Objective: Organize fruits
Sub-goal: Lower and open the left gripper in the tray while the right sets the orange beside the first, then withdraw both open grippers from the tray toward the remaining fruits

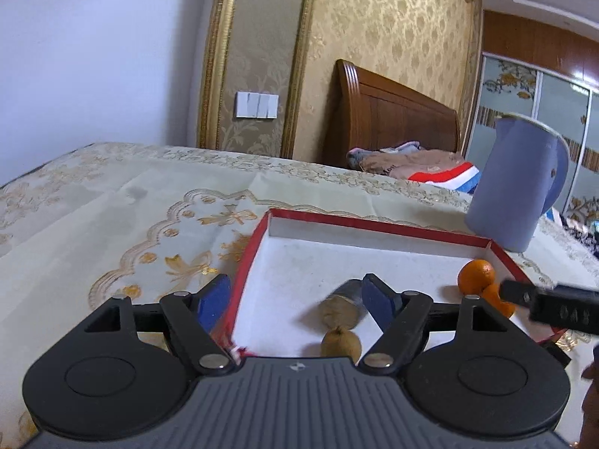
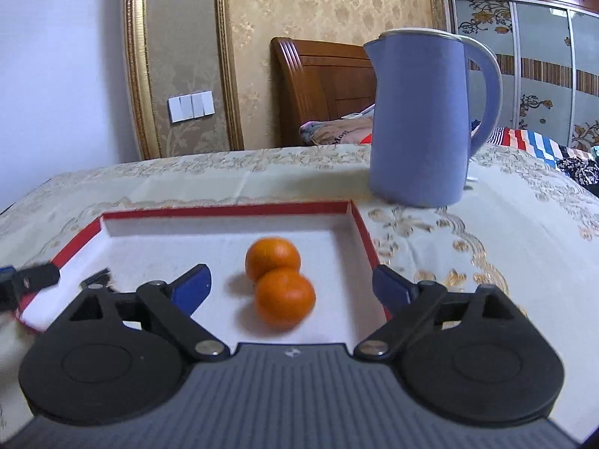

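Observation:
A shallow white tray with a red rim (image 1: 374,226) (image 2: 224,209) lies on the embroidered tablecloth. Two small brown fruits (image 1: 340,342) lie in its near part, the farther one (image 1: 342,312) blurred. My left gripper (image 1: 297,297) hangs open above them, holding nothing; its left finger is outside the tray's left wall. Two oranges (image 2: 272,258) (image 2: 285,297) sit touching in the tray's right part. My right gripper (image 2: 292,284) is open around them without touching, its right finger outside the tray's wall. In the left wrist view, the oranges (image 1: 475,275) are partly hidden by the right gripper's finger (image 1: 524,293).
A tall blue kettle (image 2: 419,119) (image 1: 513,187) stands on the table just behind the tray's far right corner. Beyond the table are a wooden headboard (image 1: 393,112) and bedding (image 1: 441,176). The left gripper's finger (image 2: 33,278) shows at the left edge of the right wrist view.

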Motion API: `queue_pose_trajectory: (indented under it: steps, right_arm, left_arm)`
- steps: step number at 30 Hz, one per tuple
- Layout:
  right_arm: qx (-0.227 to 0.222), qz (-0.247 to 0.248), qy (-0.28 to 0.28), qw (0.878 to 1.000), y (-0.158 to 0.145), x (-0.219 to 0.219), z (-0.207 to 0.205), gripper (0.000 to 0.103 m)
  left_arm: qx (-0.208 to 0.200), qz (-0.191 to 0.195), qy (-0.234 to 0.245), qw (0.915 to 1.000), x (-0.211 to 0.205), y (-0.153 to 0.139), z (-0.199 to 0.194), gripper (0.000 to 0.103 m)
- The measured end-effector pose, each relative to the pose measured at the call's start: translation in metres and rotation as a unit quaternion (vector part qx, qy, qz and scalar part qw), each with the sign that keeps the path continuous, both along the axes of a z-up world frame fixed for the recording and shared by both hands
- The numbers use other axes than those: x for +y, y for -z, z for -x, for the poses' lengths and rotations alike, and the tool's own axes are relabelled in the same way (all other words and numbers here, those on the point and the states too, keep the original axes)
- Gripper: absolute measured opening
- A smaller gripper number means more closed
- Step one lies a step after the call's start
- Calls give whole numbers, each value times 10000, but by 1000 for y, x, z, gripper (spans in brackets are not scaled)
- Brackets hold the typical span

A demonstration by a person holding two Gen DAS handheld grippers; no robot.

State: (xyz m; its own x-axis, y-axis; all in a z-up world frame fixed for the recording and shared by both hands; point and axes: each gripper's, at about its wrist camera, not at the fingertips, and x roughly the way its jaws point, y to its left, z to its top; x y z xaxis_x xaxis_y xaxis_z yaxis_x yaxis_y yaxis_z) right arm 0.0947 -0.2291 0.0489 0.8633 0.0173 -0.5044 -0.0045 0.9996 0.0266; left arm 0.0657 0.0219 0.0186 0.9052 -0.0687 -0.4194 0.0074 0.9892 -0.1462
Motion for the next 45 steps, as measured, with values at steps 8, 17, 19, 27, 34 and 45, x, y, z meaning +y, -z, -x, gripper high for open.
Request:
queue_pose_trajectory:
  steps: [8,17,19,27,34,45]
  right_arm:
    - [-47,-166,3,9999,1,-11,28,96]
    - [4,-168,43,9998,1,-33,68,96]
    - [104,-138,103,9998,6,-41,78,96]
    - [238,-239,84,9994,10,-51,90,96]
    - [403,-311,10,9987,13,-47,92,99]
    - [583,-410,-7,9975,17,-49,87,100]
  left_arm:
    - [47,165,10,9999,10,2,17,77]
    - [75,-26,287,9996,2,5,30,77]
    - [123,-31,303,9995,2,6,30,77]
    - [356,-109,537,9979,2,12,46,77]
    - [388,-346,733,9960,-8,19,62,77]
    - [671,-625,811,9925,-23,25,50,77]
